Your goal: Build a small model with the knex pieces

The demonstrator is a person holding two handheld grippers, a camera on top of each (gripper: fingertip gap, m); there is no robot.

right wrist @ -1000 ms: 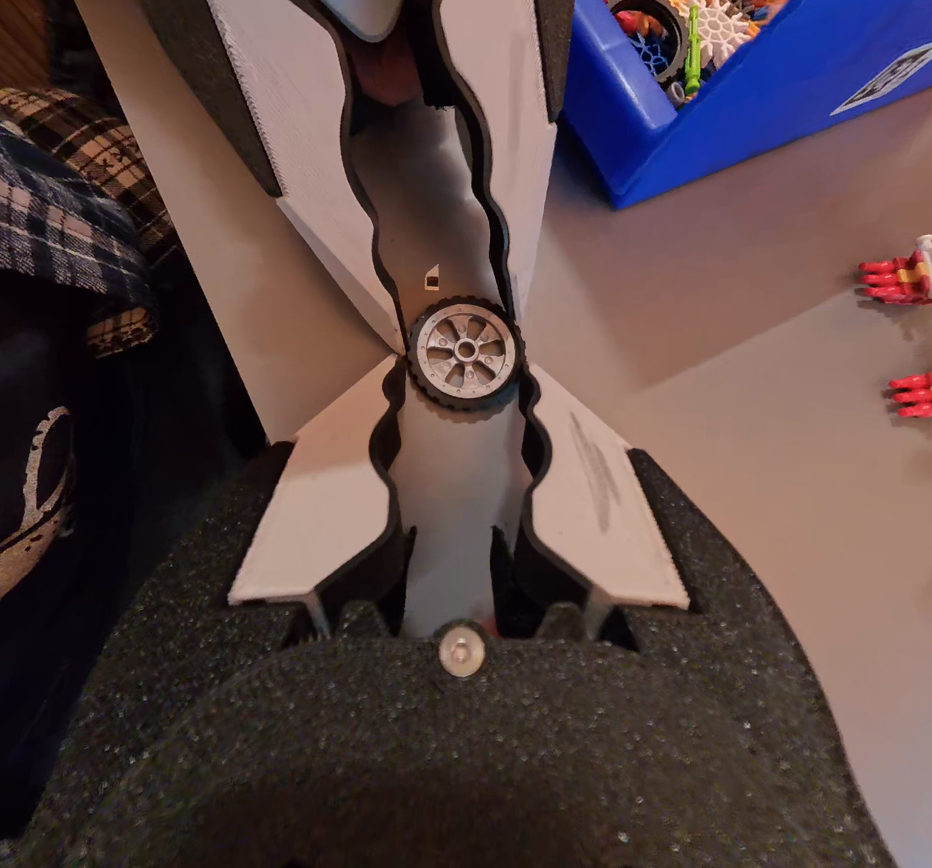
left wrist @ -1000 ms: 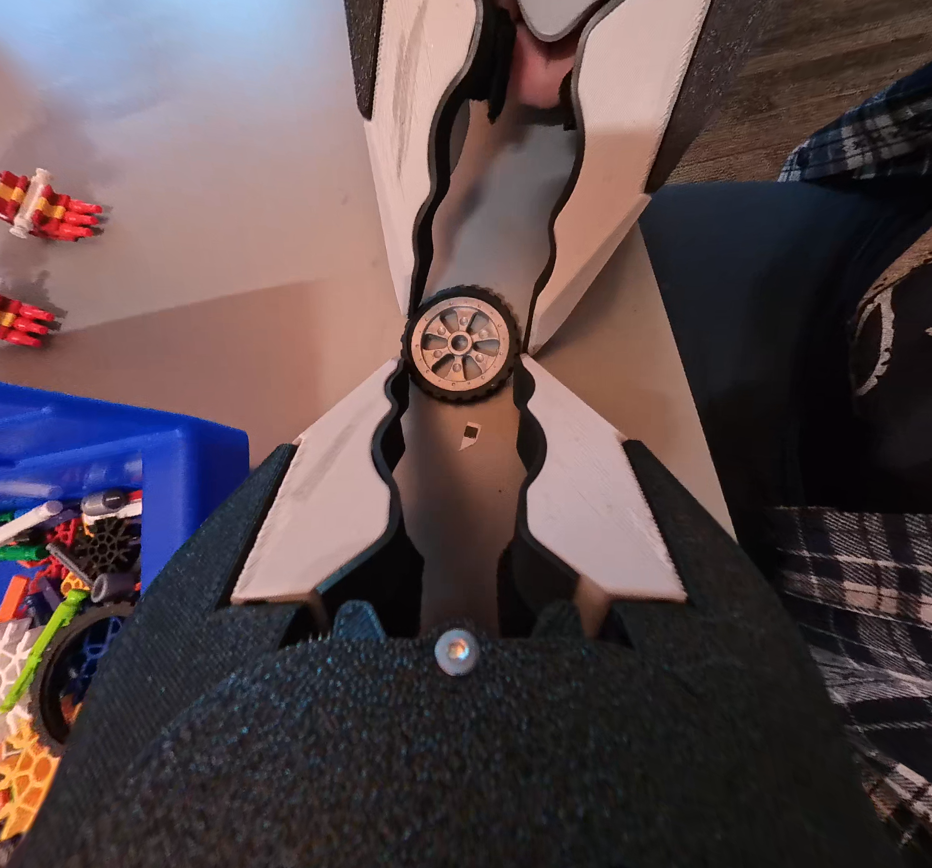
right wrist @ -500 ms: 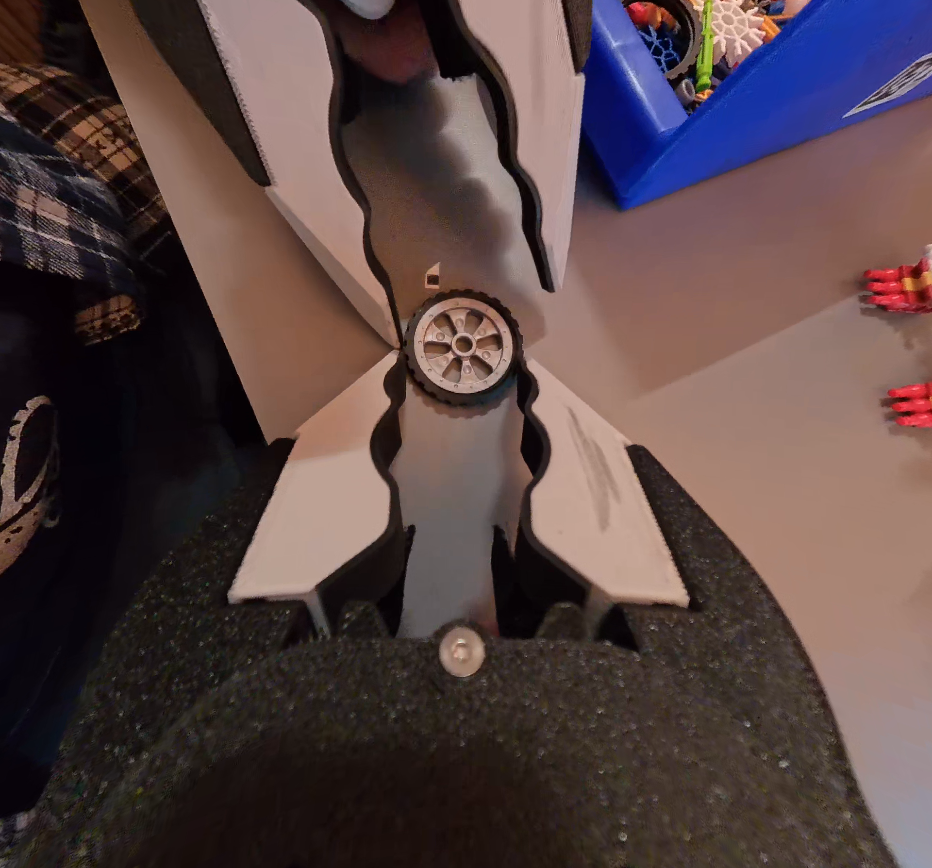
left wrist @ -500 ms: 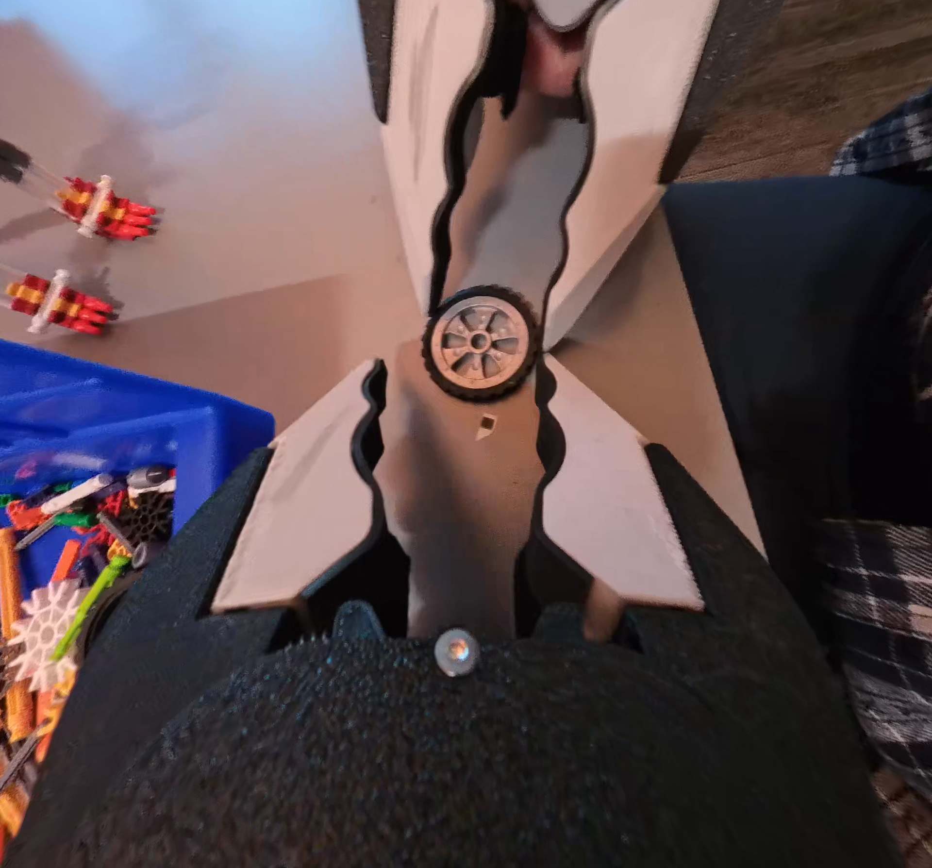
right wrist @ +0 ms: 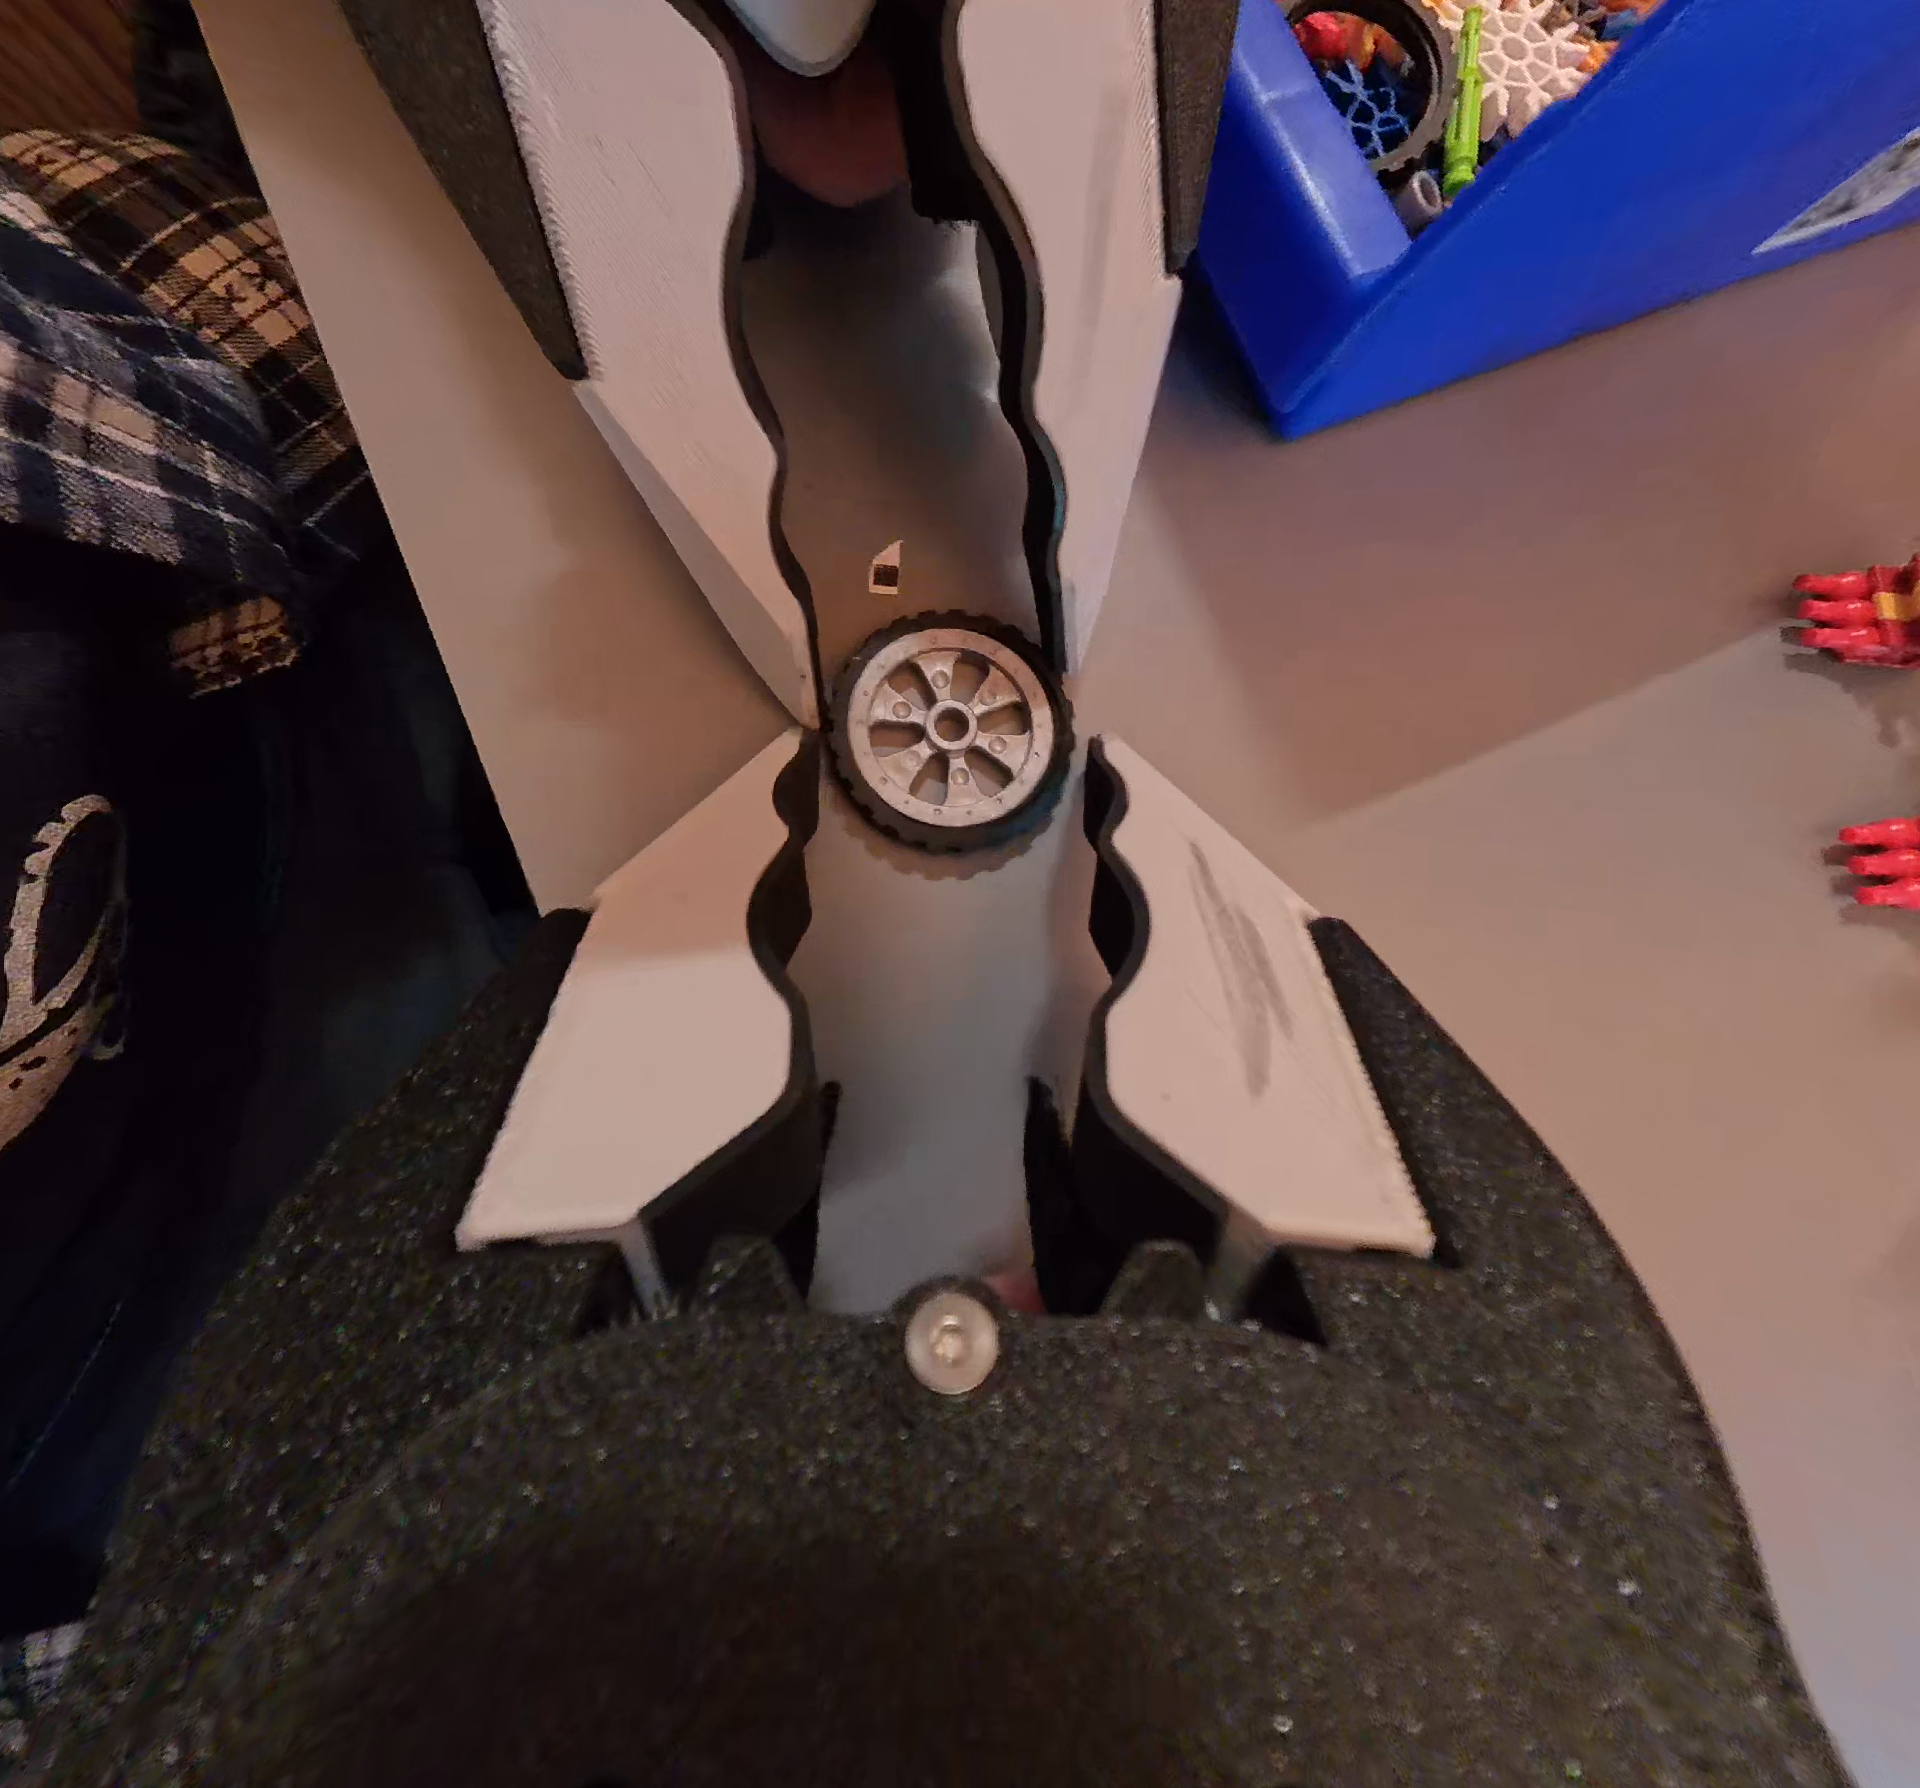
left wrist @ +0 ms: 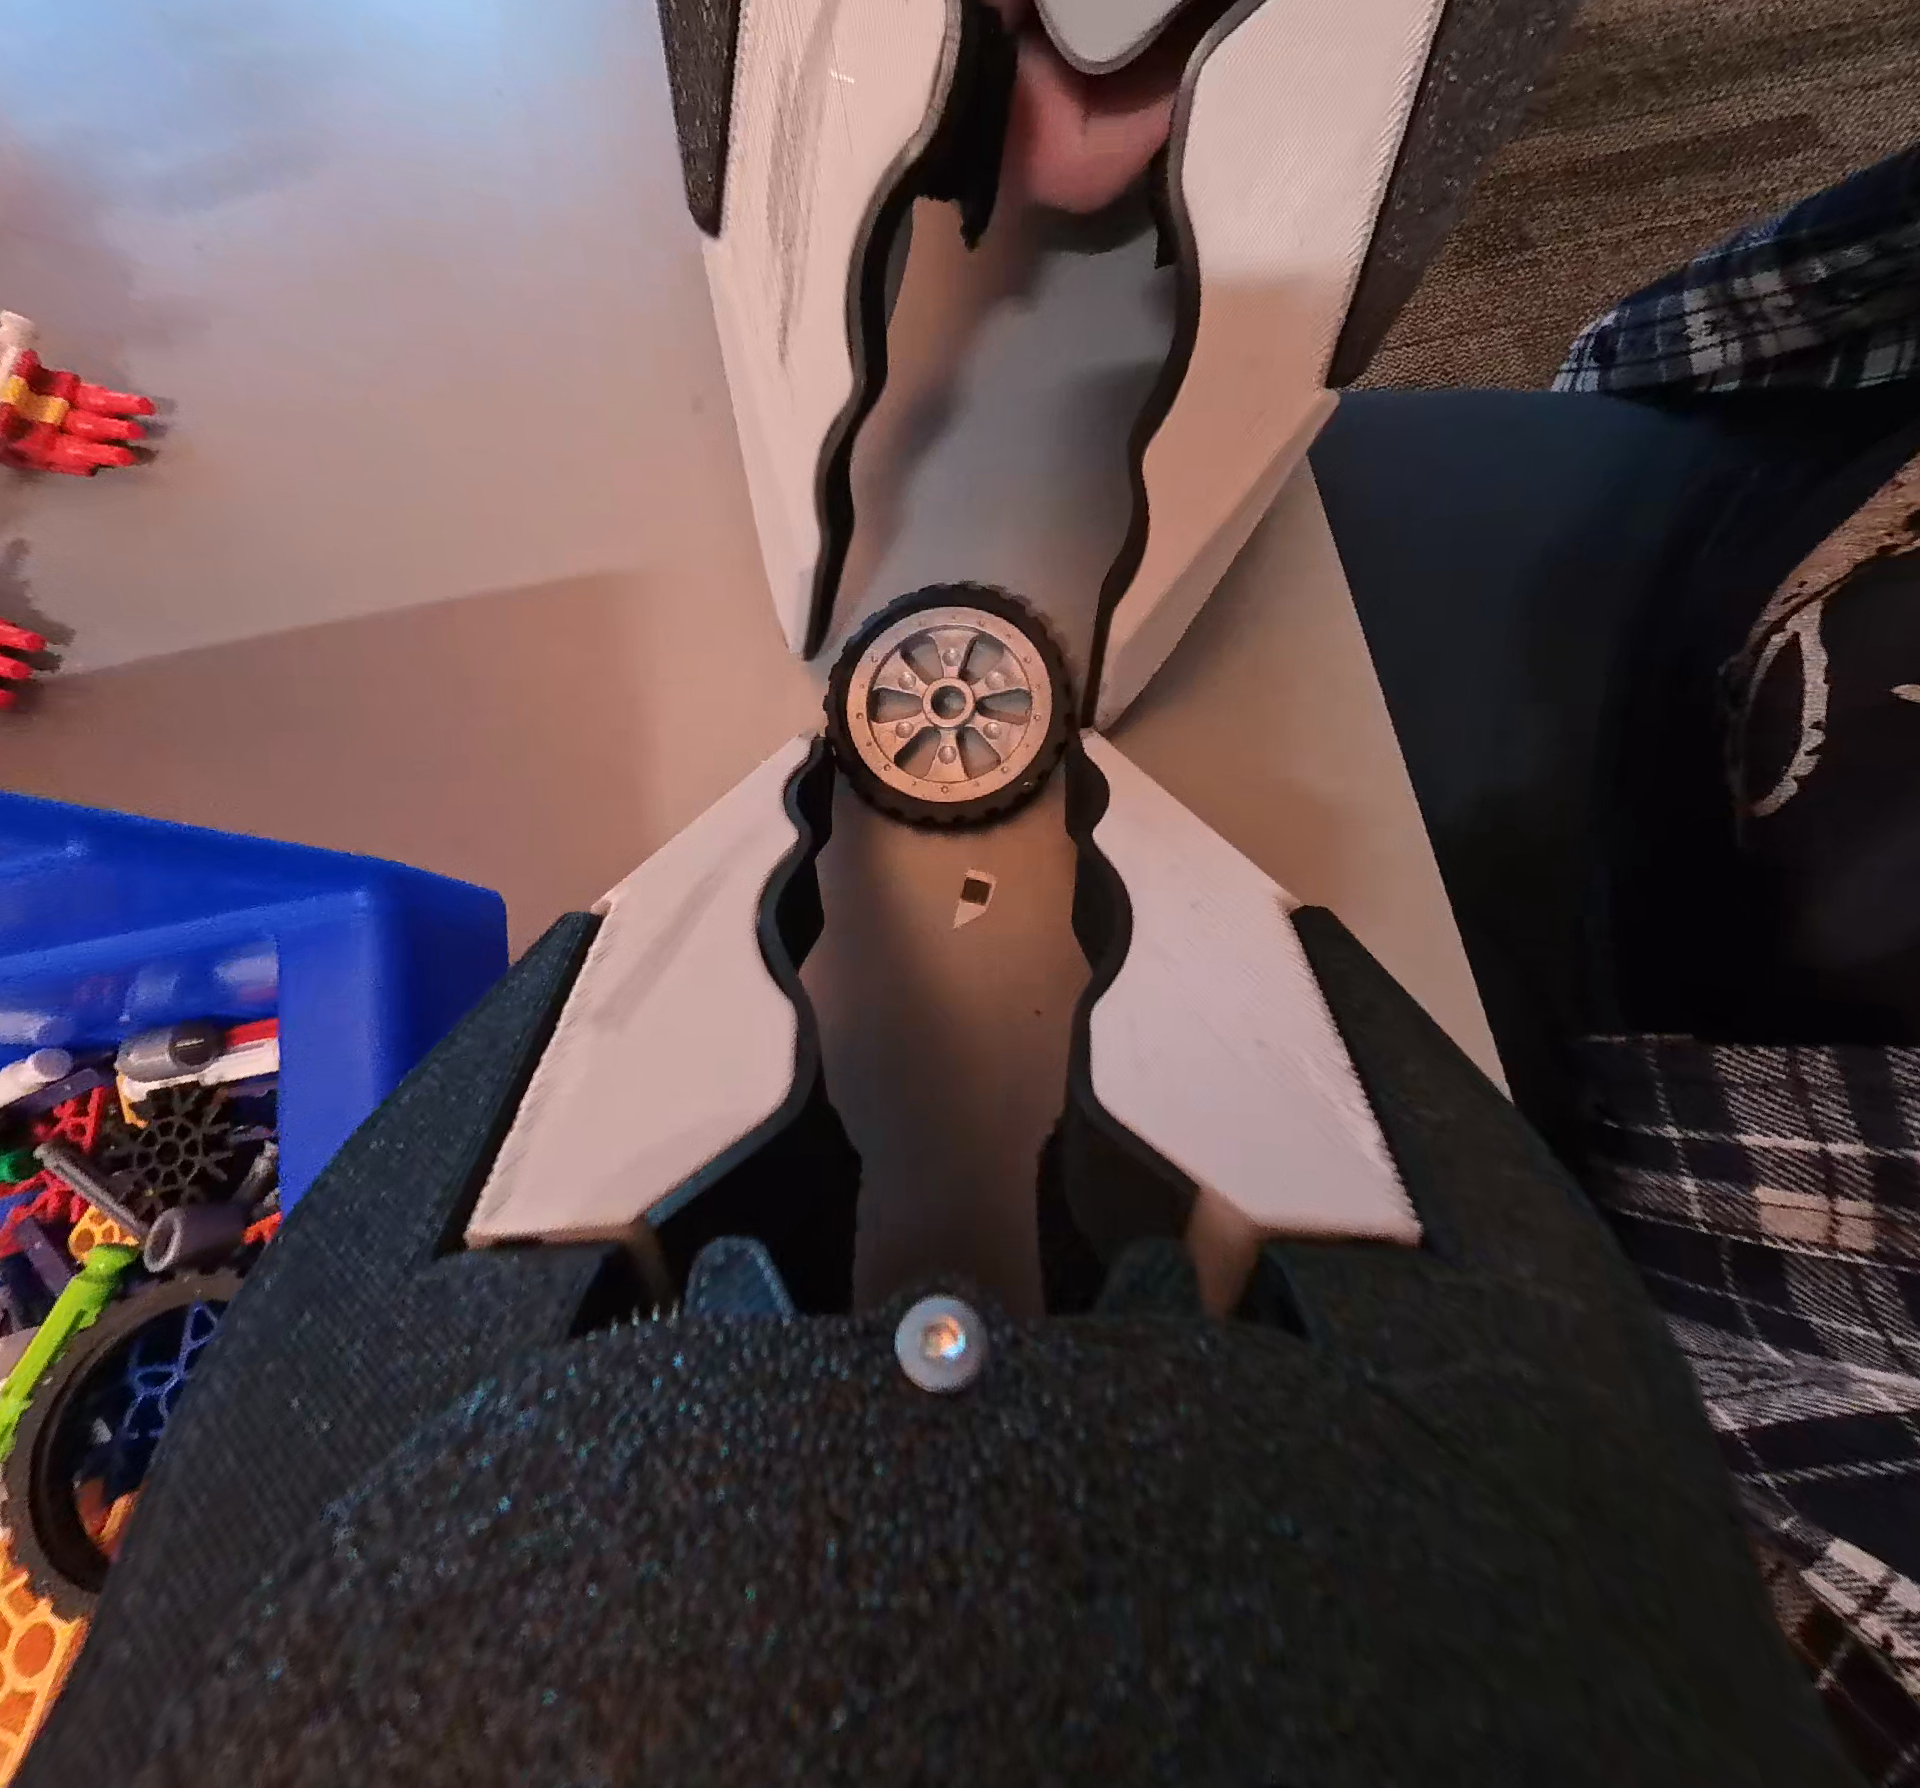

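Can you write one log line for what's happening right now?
left gripper: shut on wheel | right gripper: at wheel, grip unclear | nearby: blue bin

Place: likely a home room or hobby corner, though nothing settles it.
Surface: plain pale tabletop point(right wrist: 1507, 595).
Toys: blue plastic bin point(right wrist: 1558, 211) at the table's far side, heaped with construction-toy rods, snowflake connectors and tyres; red toy assemblies point(right wrist: 1870, 611) lie loose.
Floor: brown carpet point(left wrist: 1714, 128) beyond the table edge.
Person: seated close, plaid sleeve point(left wrist: 1787, 1219).
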